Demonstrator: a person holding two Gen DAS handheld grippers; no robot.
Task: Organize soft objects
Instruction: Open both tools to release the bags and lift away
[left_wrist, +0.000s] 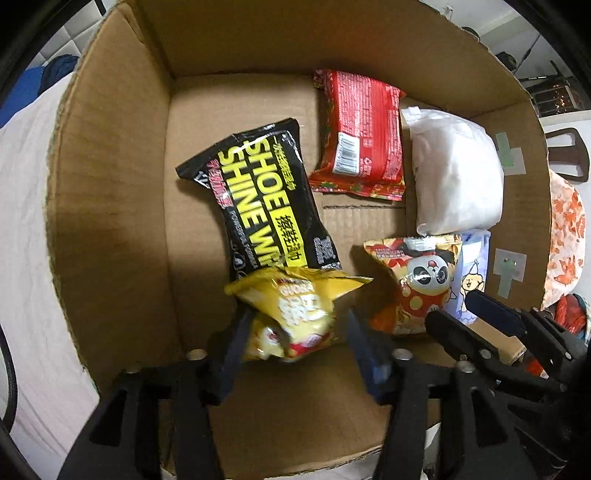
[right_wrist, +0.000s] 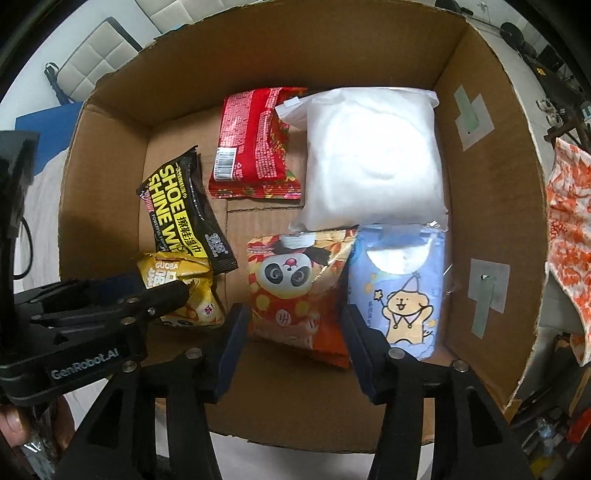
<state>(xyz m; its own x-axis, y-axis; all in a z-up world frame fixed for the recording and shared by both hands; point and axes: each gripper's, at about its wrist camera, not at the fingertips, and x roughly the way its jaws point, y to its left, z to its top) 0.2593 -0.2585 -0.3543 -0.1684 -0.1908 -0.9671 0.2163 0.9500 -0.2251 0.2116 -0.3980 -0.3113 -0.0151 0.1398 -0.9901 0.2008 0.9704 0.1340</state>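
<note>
Item, yellow snack bag (left_wrist: 291, 314): on the box (left_wrist: 110, 184) floor by its near wall, between my parted left gripper (left_wrist: 295, 332) pads. Panda pouch (right_wrist: 295, 291): likewise under my parted right gripper (right_wrist: 291, 332). I lift both straight up, snagging nothing.

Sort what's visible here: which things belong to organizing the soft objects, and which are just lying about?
Job:
cardboard box
yellow snack bag
panda snack bag
shoe shine wipes
red packet
white pouch
blue tissue pack

Lying about:
orange patterned cloth
white cushion
</note>
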